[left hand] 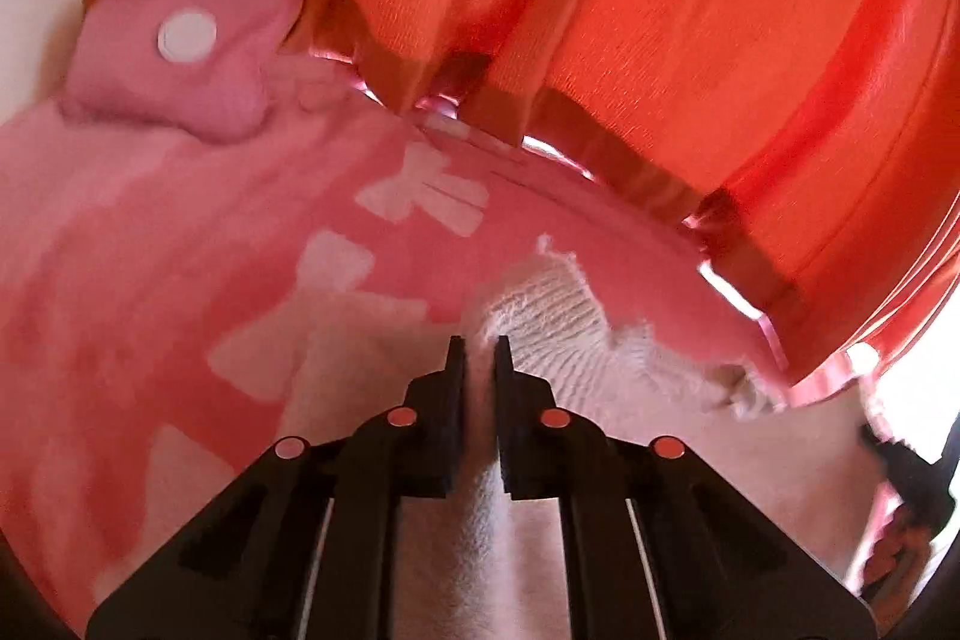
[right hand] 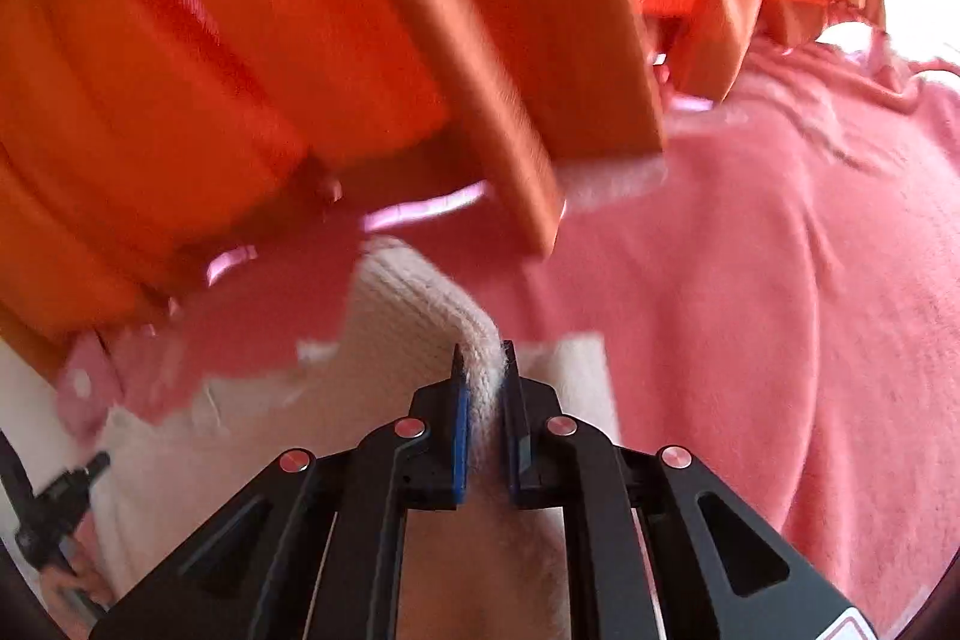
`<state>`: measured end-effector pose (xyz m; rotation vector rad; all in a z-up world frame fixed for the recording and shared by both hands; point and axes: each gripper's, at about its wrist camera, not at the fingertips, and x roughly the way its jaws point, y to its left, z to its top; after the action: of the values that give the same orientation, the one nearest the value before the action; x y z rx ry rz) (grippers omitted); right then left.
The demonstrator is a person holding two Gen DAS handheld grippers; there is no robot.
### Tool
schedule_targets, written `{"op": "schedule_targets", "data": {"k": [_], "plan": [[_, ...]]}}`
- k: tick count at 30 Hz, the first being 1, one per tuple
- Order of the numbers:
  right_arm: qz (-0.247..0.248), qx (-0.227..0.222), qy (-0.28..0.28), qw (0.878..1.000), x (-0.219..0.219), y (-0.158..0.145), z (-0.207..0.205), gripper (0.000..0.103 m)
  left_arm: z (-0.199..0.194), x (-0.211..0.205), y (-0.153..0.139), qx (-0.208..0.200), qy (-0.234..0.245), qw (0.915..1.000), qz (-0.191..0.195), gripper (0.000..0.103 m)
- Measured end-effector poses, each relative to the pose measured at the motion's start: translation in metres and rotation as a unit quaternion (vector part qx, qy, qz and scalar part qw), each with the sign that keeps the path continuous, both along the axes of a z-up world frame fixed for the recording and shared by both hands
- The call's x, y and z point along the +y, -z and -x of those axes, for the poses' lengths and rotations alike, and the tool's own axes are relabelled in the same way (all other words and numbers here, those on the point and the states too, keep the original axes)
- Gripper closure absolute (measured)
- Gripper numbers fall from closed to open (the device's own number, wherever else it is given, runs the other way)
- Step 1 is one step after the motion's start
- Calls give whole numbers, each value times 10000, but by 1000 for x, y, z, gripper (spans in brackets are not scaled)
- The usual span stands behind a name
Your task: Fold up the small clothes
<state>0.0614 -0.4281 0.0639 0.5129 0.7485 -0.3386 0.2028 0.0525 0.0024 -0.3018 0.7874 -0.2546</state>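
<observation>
both grippers, left gripper (left hand: 478,340) and right gripper (right hand: 483,347), pinch the cream knit garment (right hand: 414,304) lying on the pink blanket (right hand: 750,250), so the fold comes next: carry the edge over evenly.

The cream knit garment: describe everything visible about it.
The cream knit garment is a soft, ribbed, fuzzy piece of small clothing, off-white, lying rumpled on a pink bedcover below orange curtains. The right gripper is shut on a raised fold of it; the left gripper is shut on another pinched ridge. Its far edge looks ragged against the pink. Its full shape is out of view.
</observation>
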Motion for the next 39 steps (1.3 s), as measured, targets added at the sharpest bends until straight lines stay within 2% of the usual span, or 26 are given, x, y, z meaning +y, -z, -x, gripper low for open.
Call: {"op": "schedule_targets", "data": {"k": [2, 3, 5, 7, 9, 11, 13, 14, 16, 18, 20, 21, 23, 25, 27, 28, 30, 33, 35, 36, 39], "plan": [[-241, 745, 87, 9969, -10, 37, -7, 94, -9, 0, 24, 424, -64, 9990, -141, 95], [-334, 929, 109, 9951, -12, 50, -10, 95, -11, 2, 32, 548, -109, 9984, -119, 95], [-214, 810, 87, 9964, -7, 41, -9, 95, -9, 5, 28, 518, -151, 9985, -34, 95], [-199, 430, 63, 9989, -6, 23, -5, 94, -6, 4, 17, 345, -108, 9993, -43, 94], [-81, 582, 138, 9982, -8, 29, -6, 92, -8, 1, 21, 355, -97, 9990, -237, 92], [-193, 990, 230, 9946, -16, 50, -11, 82, -12, 2, 34, 568, -132, 9981, -215, 92], [-294, 774, 402, 9958, -21, 37, -1, 81, -8, 4, 22, 487, -166, 9986, -98, 92], [-197, 586, 472, 9970, -21, 25, 6, 81, -5, 5, 14, 384, -174, 9991, -46, 91], [173, 83, 396, 9990, -1, -7, 14, 73, 12, 4, -14, -63, -216, 9997, 2, 93], [309, -327, -328, 9984, 41, -31, 14, 73, 29, -7, -32, -362, 10, 9993, 20, 90], [372, -344, -1075, 9929, 83, -33, 6, 73, 44, -28, -36, -449, 366, 9983, 1, 84], [369, -183, -1648, 9855, 115, -26, -1, 73, 49, -39, -34, -407, 573, 9975, -33, 84], [381, 162, -2367, 9707, 161, -7, -13, 74, 55, -67, -18, -120, 1014, 9945, -236, 83], [560, 466, -2784, 9577, 194, 12, -20, 76, 56, -84, -1, 126, 1208, 9912, -520, 83], [840, 747, -3026, 9465, 213, 27, -26, 85, 55, -94, 16, 369, 1254, 9878, -842, 83], [1017, 824, -3008, 9447, 214, 32, -29, 84, 54, -94, 19, 392, 1254, 9876, -864, 83], [984, 802, -2778, 9522, 199, 32, -34, 84, 51, -89, 20, 385, 1253, 9883, -785, 83], [376, 883, -1690, 9809, 128, 31, -38, 84, 49, -86, 19, 409, 1217, 9890, -729, 83], [186, 1012, -923, 9904, 87, 35, -32, 84, 48, -88, 20, 403, 1233, 9887, -755, 83], [92, 1044, -584, 9928, 68, 36, -27, 83, 51, -88, 20, 395, 1236, 9886, -770, 83], [-119, 905, -160, 9957, 40, 32, -17, 82, 52, -88, 20, 386, 1218, 9886, -797, 83]]}}
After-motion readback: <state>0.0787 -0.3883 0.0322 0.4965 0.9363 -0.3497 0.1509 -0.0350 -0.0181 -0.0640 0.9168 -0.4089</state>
